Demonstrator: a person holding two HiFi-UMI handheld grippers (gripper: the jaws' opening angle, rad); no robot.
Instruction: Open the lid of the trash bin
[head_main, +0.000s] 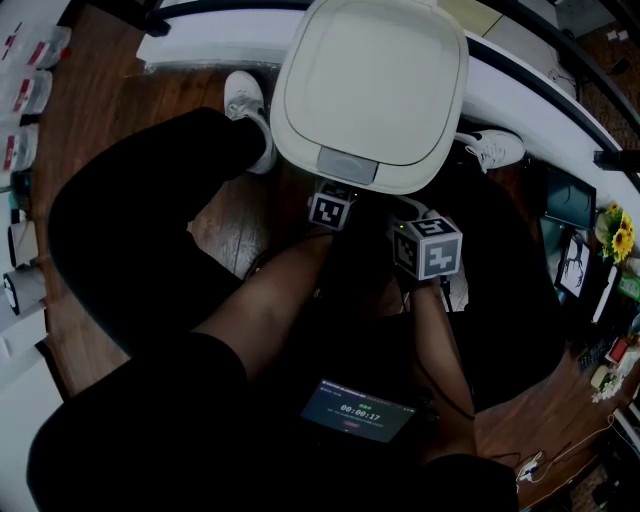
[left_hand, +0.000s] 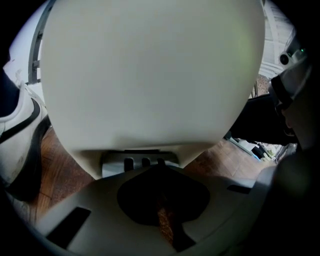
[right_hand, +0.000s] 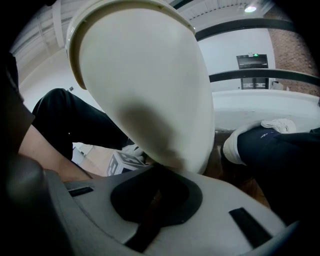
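Head view: a trash bin (head_main: 372, 50) stands on the wooden floor (head_main: 215, 215) between a seated person's white sneakers (head_main: 246, 105); its cream lid (head_main: 370, 100) lies flat and closed.
Latch: a grey push tab (head_main: 347, 165) sits at the lid's 6 o'clock edge.
Left gripper (left_hand: 158, 170): jaws drawn nearly together, with only a thin slit of floor showing between them and nothing held. The tips are just below the grey tab; contact cannot be told.
Right gripper (right_hand: 159, 172): jaws likewise narrow and empty, tips close against the bin's rounded wall.
Marker cubes: the left cube (head_main: 331, 210) is at 6 o'clock of the tab, the right cube (head_main: 428, 247) at 4 o'clock.
Timer screen (head_main: 358, 410): at 6 o'clock of both cubes, on the person's lap.
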